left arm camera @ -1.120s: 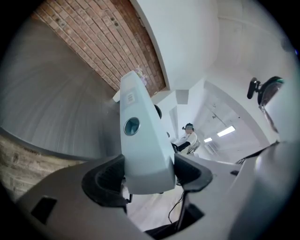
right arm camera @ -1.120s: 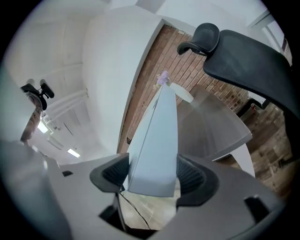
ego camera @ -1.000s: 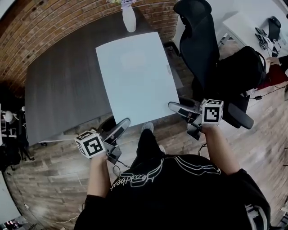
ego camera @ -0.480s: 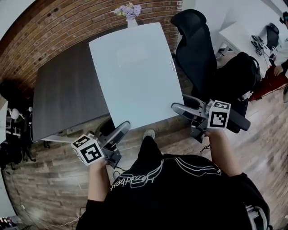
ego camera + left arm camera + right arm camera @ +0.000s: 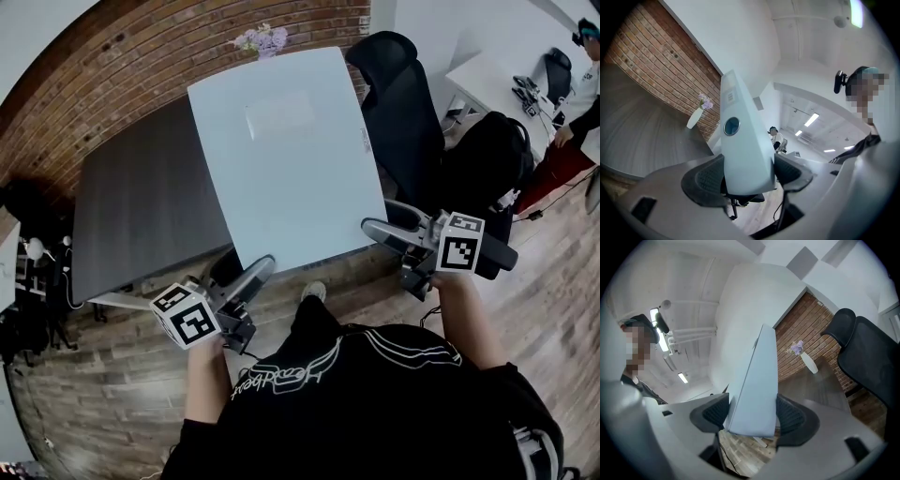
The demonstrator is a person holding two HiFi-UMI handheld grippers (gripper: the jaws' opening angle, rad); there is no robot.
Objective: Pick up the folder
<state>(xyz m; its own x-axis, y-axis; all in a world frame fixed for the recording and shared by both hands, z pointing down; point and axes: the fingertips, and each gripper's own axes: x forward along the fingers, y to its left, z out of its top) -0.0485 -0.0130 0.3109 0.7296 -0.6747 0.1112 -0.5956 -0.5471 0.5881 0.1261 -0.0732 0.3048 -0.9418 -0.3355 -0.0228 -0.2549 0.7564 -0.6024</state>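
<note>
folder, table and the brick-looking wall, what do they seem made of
The folder: pale blue-white, smooth and matte, no sag, so likely stiff plastic or coated board; which one is unclear. The table: dark grey, matte, faint grain lines, wood or wood-look laminate. The wall: red brick with pale mortar joints.

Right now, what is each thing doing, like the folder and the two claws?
folder: closed, lifted off the table, held by its near edge.
left claw: shut on the folder.
right claw: shut on the folder.
vase: upright on the table, flowers in it.
office chair: standing beside the table.
</note>
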